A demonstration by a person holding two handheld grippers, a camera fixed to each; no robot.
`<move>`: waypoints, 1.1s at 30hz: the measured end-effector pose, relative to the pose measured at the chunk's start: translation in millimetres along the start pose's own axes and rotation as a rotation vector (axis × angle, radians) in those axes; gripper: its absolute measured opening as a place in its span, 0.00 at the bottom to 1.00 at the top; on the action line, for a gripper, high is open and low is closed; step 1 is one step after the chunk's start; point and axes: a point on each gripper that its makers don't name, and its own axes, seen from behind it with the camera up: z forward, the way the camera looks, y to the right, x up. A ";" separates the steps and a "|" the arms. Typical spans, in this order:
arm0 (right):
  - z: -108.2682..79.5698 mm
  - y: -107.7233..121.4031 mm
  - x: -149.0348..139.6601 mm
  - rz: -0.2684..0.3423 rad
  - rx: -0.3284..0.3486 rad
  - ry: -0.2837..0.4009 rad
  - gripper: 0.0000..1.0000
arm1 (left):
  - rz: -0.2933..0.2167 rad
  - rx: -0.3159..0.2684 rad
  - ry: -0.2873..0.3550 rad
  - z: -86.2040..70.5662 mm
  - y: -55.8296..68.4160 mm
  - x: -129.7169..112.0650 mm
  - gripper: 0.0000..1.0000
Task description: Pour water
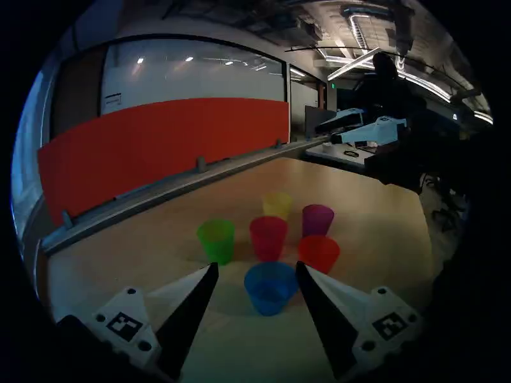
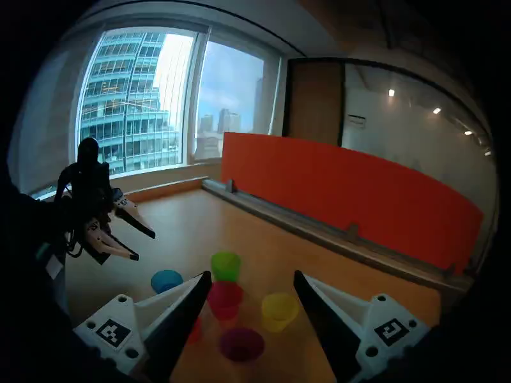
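Six plastic cups stand in a cluster on the wooden table (image 1: 358, 191). In the left gripper view they are green (image 1: 217, 239), pink-red (image 1: 268, 236), yellow (image 1: 277, 204), purple (image 1: 317, 219), orange-red (image 1: 319, 252) and blue (image 1: 271, 290). My left gripper (image 1: 255, 271) is open and low, and the blue cup sits just beyond its fingertips, between them. My right gripper (image 2: 251, 277) is open above the cluster with nothing between its fingers. Below it are the green cup (image 2: 225, 265), pink-red cup (image 2: 224, 299), yellow cup (image 2: 280, 311), purple cup (image 2: 241, 345) and blue cup (image 2: 167, 279).
An orange partition (image 1: 166, 143) with a metal rail (image 1: 160, 188) runs along the table's far edge. The right gripper (image 1: 324, 135), held by a person in dark clothes, hangs over the table's far right. The left gripper (image 2: 145, 247) shows at the left, before tall windows (image 2: 134, 102).
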 end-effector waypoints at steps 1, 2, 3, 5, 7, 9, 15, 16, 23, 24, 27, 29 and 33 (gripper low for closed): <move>0.2 -0.1 -0.5 0.001 0.001 0.000 1.00 | 0.003 -0.003 -0.005 1.4 1.1 -1.7 0.90; 0.5 -0.3 -1.0 0.001 0.001 -0.001 1.00 | 0.006 -0.005 -0.011 2.9 2.3 -3.6 0.89; 0.6 -0.2 -1.4 0.001 0.002 -0.002 1.00 | 0.008 -0.008 -0.016 4.0 3.3 -5.4 0.89; 0.7 0.0 -2.3 0.001 0.002 -0.003 1.00 | 0.011 -0.015 -0.028 6.5 5.6 -9.3 0.89; 1.3 0.3 -3.3 0.001 0.001 -0.005 1.00 | 0.015 -0.022 -0.039 8.5 7.6 -12.9 0.89; 2.0 0.7 -4.3 0.002 0.001 -0.006 1.00 | 0.019 -0.029 -0.051 10.6 9.6 -16.8 0.90; 4.2 2.0 -7.0 0.004 0.001 -0.010 1.00 | 0.036 -0.038 -0.084 17.5 13.6 -29.2 0.89; 4.5 2.2 -7.4 0.003 0.001 -0.011 1.00 | 0.039 -0.040 -0.090 18.8 14.3 -31.5 0.89; 7.4 3.1 -9.7 0.003 0.000 -0.013 1.00 | 0.058 -0.053 -0.133 28.9 19.0 -46.8 0.89; 7.8 3.4 -10.1 0.004 0.000 -0.014 1.00 | 0.060 -0.053 -0.138 30.5 19.3 -48.5 0.89; 9.3 4.4 -11.5 0.006 0.000 -0.017 1.00 | 0.064 -0.056 -0.153 35.7 19.7 -53.5 0.89; 10.4 5.2 -12.4 0.007 -0.001 -0.019 1.00 | 0.066 -0.058 -0.161 39.3 19.9 -56.1 0.90; 12.1 6.3 -13.5 0.009 -0.001 -0.021 1.00 | 0.068 -0.063 -0.179 45.8 20.6 -61.8 0.90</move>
